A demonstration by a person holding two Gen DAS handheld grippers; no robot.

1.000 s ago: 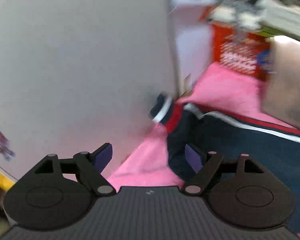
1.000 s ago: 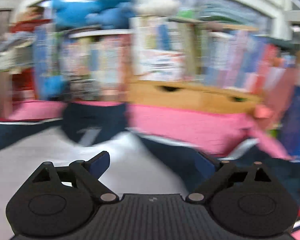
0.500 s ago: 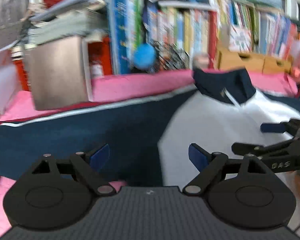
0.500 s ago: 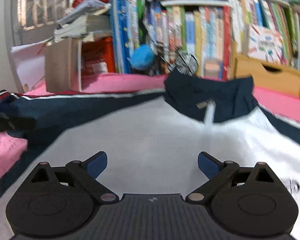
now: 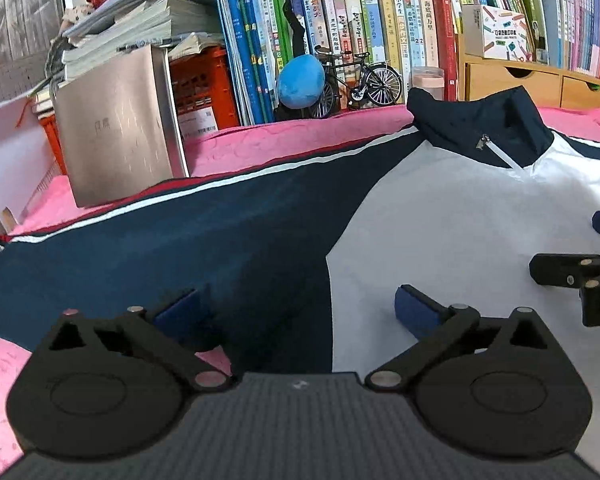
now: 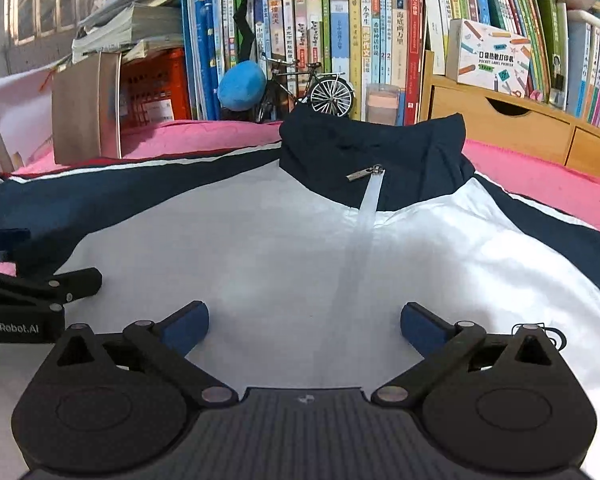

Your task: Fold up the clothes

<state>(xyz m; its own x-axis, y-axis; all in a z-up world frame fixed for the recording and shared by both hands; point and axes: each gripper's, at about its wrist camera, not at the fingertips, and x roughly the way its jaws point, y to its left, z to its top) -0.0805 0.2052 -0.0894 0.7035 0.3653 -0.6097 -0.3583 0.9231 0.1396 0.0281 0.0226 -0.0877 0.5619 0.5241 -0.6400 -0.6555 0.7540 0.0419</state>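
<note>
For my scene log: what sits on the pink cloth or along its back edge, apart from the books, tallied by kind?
Jacket: 1
Model bicycle: 1
Blue plush ball: 1
Metallic box: 1
Orange crate: 1
Total: 5

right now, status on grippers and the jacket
Left gripper open, empty. Right gripper open, empty. Jacket flat, zipped, unfolded. Silver box beside the sleeve.

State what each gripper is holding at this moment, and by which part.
Nothing is held. The left gripper and the right gripper are both open above the jacket, with no fabric between their fingers.
</note>
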